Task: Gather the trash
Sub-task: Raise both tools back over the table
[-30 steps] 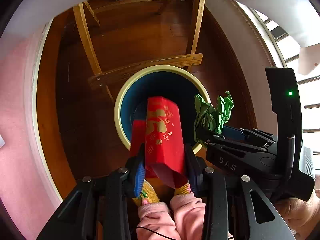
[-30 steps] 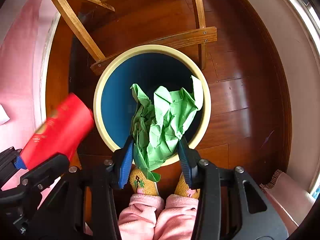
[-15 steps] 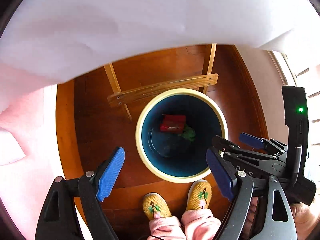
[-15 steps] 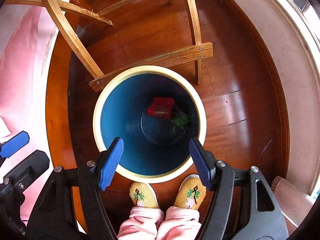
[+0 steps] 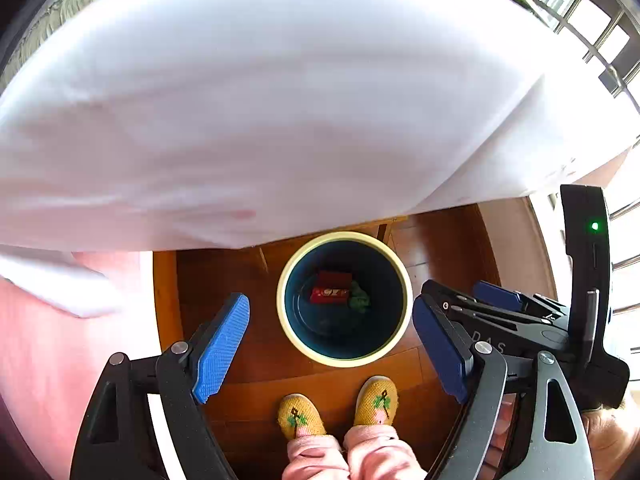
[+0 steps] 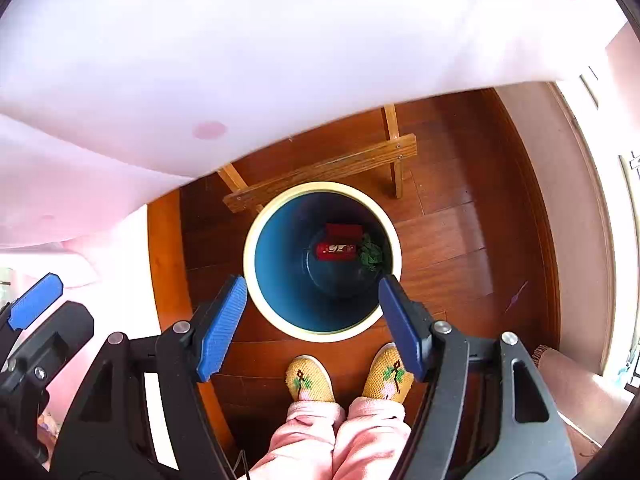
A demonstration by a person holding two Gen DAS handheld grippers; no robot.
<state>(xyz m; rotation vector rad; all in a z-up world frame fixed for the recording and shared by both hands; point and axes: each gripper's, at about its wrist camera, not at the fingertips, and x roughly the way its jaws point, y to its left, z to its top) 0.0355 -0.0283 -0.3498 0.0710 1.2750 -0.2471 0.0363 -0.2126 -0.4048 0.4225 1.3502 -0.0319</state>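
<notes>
Both views look straight down past the claws to a round bin (image 5: 345,236) with a cream rim and dark blue inside, standing on a reddish wooden floor (image 6: 460,240). In the left wrist view the left gripper (image 5: 332,348) has its blue-padded jaws spread wide with nothing between them; the bin sits in the centre of the frame, just above the gap between the pads and well below them in depth. At the bottom of the bin lie a red packet (image 5: 330,287) with light lettering and, touching its right end, a crumpled green paper (image 5: 359,300). In the lower right of the same frame the right gripper (image 5: 486,308) juts in from the side, its own blue pads parted and bare. In the right wrist view the right gripper (image 6: 314,320) is likewise wide open and holds nothing; the bin (image 6: 320,187) fills the middle of the frame, its lower rim lying between the two pads. The red packet (image 6: 337,244) and the green paper (image 6: 370,255) rest deep inside, toward the upper right of the bin's floor, far from either claw. At the lower left edge the left gripper (image 6: 38,306) shows one blue pad. A white cloth-covered surface (image 6: 280,40) fills the upper part of both frames, with wooden slats (image 6: 320,172) under it. Yellow slippers (image 6: 310,380) and pink trouser legs (image 6: 336,440) stand at the bottom centre, just below the bin
</notes>
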